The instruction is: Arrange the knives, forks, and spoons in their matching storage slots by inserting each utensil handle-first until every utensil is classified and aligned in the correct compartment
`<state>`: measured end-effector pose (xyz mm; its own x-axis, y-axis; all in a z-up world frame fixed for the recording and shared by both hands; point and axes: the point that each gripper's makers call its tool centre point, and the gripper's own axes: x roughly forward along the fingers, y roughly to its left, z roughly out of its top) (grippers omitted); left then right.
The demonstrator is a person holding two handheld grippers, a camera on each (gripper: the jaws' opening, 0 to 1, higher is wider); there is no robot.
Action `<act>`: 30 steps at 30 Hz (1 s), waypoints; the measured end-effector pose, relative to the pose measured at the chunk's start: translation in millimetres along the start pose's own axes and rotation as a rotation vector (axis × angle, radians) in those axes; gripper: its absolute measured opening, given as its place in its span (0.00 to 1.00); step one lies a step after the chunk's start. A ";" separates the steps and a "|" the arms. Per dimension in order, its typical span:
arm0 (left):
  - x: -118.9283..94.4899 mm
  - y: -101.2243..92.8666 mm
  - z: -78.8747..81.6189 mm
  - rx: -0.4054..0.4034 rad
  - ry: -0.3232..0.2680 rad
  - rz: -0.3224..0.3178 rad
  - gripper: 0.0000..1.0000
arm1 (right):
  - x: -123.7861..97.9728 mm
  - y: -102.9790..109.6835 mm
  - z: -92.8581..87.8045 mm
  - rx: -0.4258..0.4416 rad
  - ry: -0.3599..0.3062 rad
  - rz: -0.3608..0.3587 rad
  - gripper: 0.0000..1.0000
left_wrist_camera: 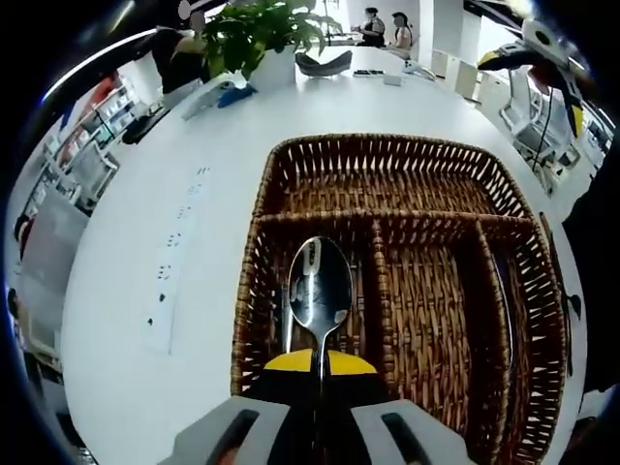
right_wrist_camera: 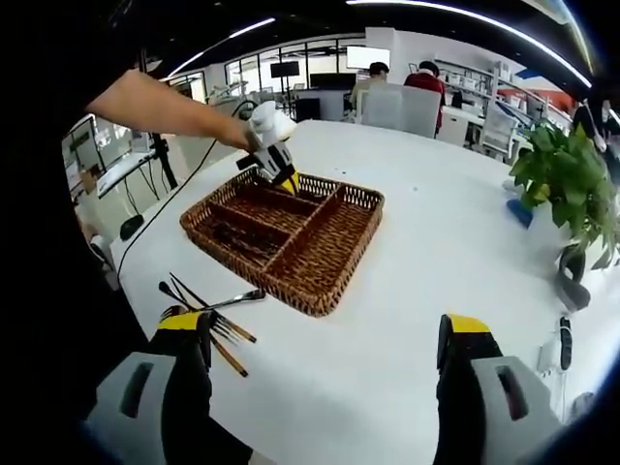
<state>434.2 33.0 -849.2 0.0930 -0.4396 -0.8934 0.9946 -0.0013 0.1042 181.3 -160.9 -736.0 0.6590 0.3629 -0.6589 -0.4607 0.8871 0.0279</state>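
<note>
A brown wicker basket (left_wrist_camera: 407,194) with several long slots and one cross slot lies on the white table. My left gripper (left_wrist_camera: 320,365) is shut on the handle of a shiny metal spoon (left_wrist_camera: 319,283), whose bowl points forward over the left slot. In the right gripper view a person's arm holds that left gripper (right_wrist_camera: 274,160) over the far corner of the basket (right_wrist_camera: 320,247). My right gripper (right_wrist_camera: 325,339) is open and holds nothing, low over the table. Several loose utensils (right_wrist_camera: 208,308) lie just left of the basket, near the right gripper's left jaw.
A potted plant (left_wrist_camera: 257,34) (right_wrist_camera: 572,179) stands at the table's far side. A white power strip (left_wrist_camera: 174,257) lies left of the basket. Chairs, desks and seated people (right_wrist_camera: 402,77) are beyond the table. A cable (right_wrist_camera: 160,218) runs off the table's left edge.
</note>
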 end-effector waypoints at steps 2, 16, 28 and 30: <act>1.9 -1.3 0.1 0.006 0.001 -0.003 0.00 | -0.7 -0.2 -0.8 0.003 0.002 -0.001 0.99; 10.8 -3.9 -2.4 0.058 0.010 0.003 0.00 | -0.6 0.1 0.5 0.000 0.003 -0.002 0.99; 4.3 3.1 -2.2 0.070 -0.039 0.056 0.15 | -5.2 2.9 5.8 -0.013 -0.008 -0.005 0.99; -4.4 6.8 1.9 0.033 -0.065 0.066 0.16 | -6.0 2.9 7.7 -0.017 -0.014 -0.006 0.99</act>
<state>440.5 33.1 -843.7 0.1545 -0.4966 -0.8541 0.9841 0.0007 0.1775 180.6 -158.4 -726.2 0.6697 0.3616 -0.6486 -0.4664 0.8845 0.0115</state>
